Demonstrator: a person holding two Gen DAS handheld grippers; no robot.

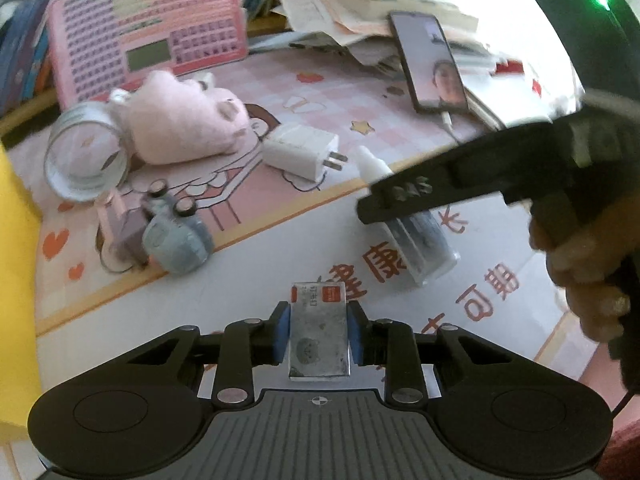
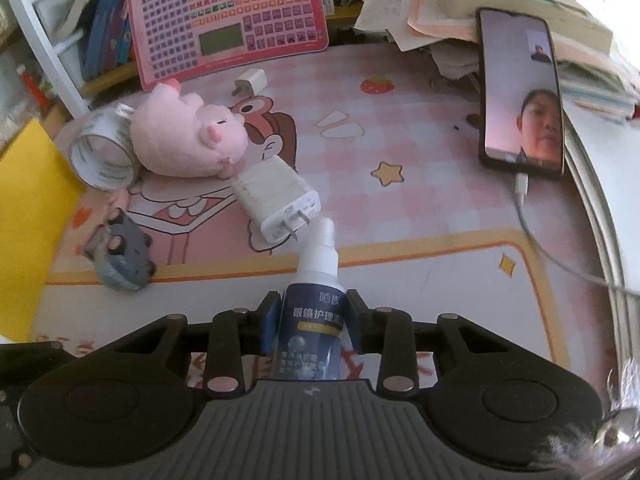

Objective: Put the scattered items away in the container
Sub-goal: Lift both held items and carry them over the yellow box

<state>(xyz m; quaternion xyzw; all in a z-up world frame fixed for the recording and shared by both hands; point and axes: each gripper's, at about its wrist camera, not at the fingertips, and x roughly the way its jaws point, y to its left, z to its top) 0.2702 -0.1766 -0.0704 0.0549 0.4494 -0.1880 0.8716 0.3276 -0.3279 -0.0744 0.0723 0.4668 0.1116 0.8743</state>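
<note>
**Two grippers, two items clamped at once**

Both pairs of blue pads are pressed against something. The left gripper [image 1: 319,332] squeezes a flat silvery card packet [image 1: 319,334] with a red label at its far end; the pads [image 1: 282,336] bear on its long edges and it sits just over the white part of the desk mat [image 1: 240,292]. The right gripper [image 2: 313,322] clamps a small spray bottle [image 2: 314,320] by its dark blue label, the white nozzle pointing away toward a white charger plug [image 2: 276,204], nearly touching its prongs. In the left wrist view the same bottle lies low over the mat under the right gripper's black finger, with the person's hand [image 1: 588,280] on the handle behind.

Farther out on the pink checked mat lie a pink plush pig [image 2: 188,136], on its side, and a roll of clear tape [image 2: 102,152] touching the pig. A grey toy car [image 2: 124,256] rests near the mat's orange border. A second, smaller white plug [image 2: 251,82] lies before a pink keyboard-style learning pad [image 2: 228,20] that leans upright at the back. A phone [image 2: 520,92], screen lit and cable attached, leans on a pile of papers [image 2: 480,8]. At the far left edge is something yellow [image 2: 28,184]; I cannot tell what it is.
</note>
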